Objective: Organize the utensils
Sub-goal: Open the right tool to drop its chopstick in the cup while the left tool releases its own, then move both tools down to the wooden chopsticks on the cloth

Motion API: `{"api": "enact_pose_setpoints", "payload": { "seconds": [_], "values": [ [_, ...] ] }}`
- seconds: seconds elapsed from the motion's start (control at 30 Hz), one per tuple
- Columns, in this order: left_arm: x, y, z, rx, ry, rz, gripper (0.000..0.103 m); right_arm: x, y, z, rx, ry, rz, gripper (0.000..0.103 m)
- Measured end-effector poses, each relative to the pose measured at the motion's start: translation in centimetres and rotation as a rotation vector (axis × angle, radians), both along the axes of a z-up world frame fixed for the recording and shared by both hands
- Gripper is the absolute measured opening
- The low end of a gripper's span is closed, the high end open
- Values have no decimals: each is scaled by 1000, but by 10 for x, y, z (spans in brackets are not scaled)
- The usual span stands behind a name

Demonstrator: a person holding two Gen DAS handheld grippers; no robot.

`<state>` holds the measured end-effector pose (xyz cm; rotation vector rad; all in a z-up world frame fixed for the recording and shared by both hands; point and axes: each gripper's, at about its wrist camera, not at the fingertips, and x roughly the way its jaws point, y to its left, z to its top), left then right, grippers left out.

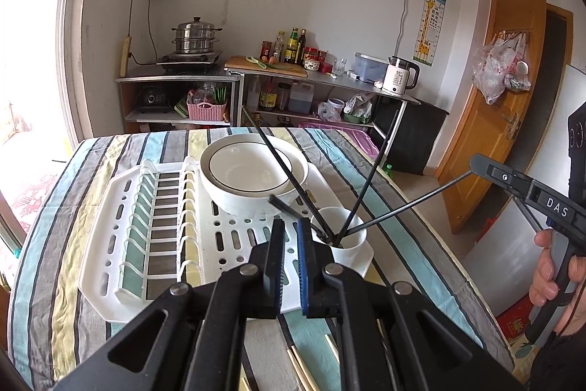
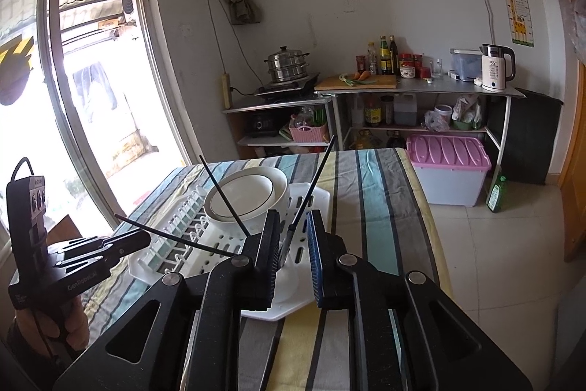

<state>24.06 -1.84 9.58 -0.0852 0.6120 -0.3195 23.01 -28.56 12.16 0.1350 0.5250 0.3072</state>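
Our left gripper (image 1: pixel 291 224) is clenched on a thin black chopstick (image 1: pixel 278 202). Its top pokes up between the tips and its lower end slants toward 4 o'clock into the small white round cup (image 1: pixel 353 240).

Our right gripper (image 2: pixel 293 215) comes in from 3 o'clock in the left wrist view, carried by a hand (image 1: pixel 549 266). A second black chopstick (image 1: pixel 410 200) runs from its tips down to the same cup. In the right wrist view this stick sits between the jaws with a clear gap on the blue-pad side. We read the grip as released, though whether the other pad touches the stick is hard to judge.

Two further black chopsticks stand in the cup, one leaning toward 11 o'clock (image 1: pixel 278 159), the other toward 1 o'clock (image 1: pixel 370 171).

The cup stands in the right-hand corner of a white slotted plastic dish rack (image 1: pixel 110 187). At 11 o'clock from the cup, a white bowl with a dark rim line (image 1: pixel 234 204) rests on the rack.

The rack lies on a striped tablecloth (image 1: pixel 73 262). Pale wooden sticks (image 1: pixel 298 369) lie on the cloth at 6 o'clock, under the left gripper.
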Motion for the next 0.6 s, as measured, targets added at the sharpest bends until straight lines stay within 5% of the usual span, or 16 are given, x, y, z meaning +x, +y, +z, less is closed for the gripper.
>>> {"api": "enact_pose_setpoints", "payload": {
  "seconds": [0.6],
  "values": [
    [-121,28,-28,-10,-42,31,7,-115,15,-28,-23,-33,39,16]
  ]
}}
